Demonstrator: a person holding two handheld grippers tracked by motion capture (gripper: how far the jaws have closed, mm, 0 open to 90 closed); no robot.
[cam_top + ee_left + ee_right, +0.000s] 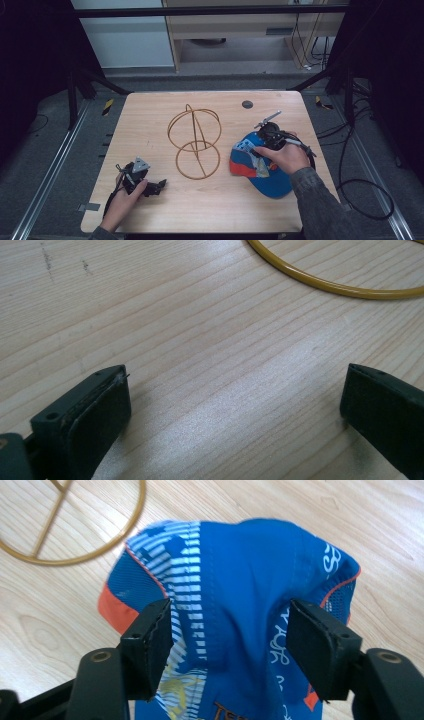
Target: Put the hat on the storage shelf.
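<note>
The cap (265, 172), blue fabric with white stripes and an orange brim edge, lies near the bench's (210, 210) right edge. The right gripper (227, 645) straddles its bunched crown, jaws partly open, pads at the fabric's sides. The wire stand (194, 142), made of thin golden rings, sits mid-bench. The left gripper (235, 410) rests wide open and empty near the front-left corner.

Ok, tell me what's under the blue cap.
The blue cap lies on the wooden table, with the right claw straddling its crown. Whatever is beneath its fabric is covered.
</note>
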